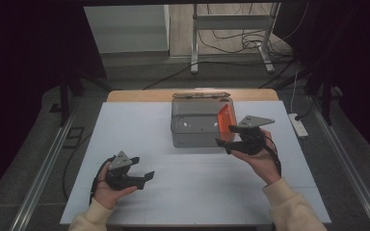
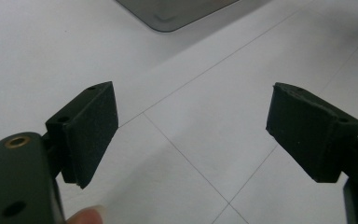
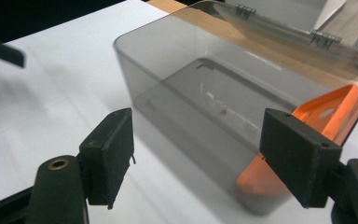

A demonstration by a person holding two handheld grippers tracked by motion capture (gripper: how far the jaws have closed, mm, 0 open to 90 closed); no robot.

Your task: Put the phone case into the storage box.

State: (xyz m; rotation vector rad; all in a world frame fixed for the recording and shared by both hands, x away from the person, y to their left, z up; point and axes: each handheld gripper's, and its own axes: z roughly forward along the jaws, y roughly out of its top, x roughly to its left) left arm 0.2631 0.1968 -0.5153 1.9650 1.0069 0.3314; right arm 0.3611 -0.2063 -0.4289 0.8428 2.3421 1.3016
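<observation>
one orange piece (image 3: 328, 112) in the box (image 3: 168, 70) — just beyond right gripper (image 3: 196, 154).

- The left gripper (image 1: 142, 169) is held low at the near left, jaws spread wide, nothing between them.
- The right gripper (image 1: 224, 137) is raised farther forward, jaws parted and empty.

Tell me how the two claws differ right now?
The right claw hovers beside the grey bin, which holds an orange piece; the left claw sits far from it over the bare white table. The right points at the bin, the left across the table. Both are open and empty.
</observation>
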